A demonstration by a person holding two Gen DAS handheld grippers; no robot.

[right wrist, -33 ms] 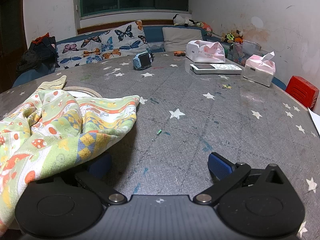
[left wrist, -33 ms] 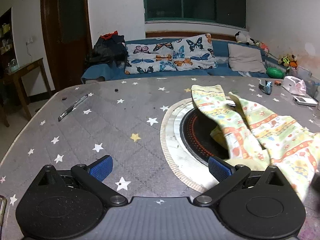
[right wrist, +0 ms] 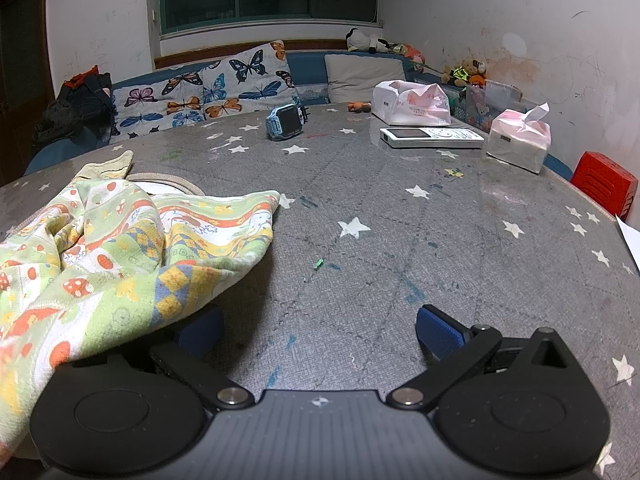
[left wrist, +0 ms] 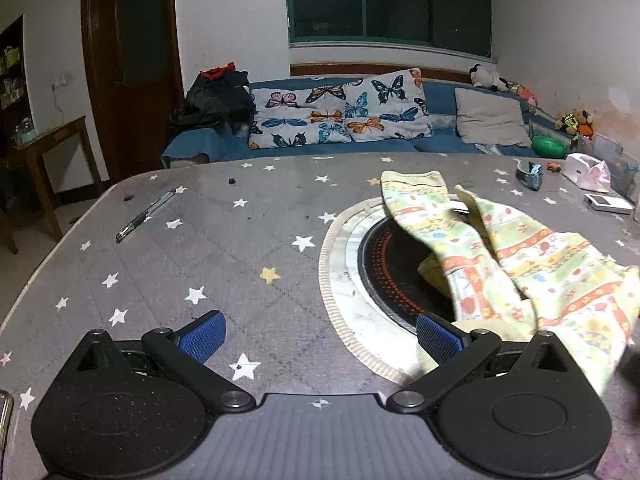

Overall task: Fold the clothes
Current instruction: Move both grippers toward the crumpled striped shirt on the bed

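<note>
Star-patterned desk point(right wrist: 400, 220) is carrying rumpled pajama pants point(right wrist: 120, 240); left tongs point(left wrist: 320, 332) and right tongs point(right wrist: 320, 328) are hanging released beside them, folding not begun.

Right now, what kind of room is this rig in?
Likely a home living room: a blue sofa with butterfly-print cushions along the wall, stuffed toys on a ledge, and a grey star-patterned table cover holding a tissue pack and a patterned child's garment.
</note>
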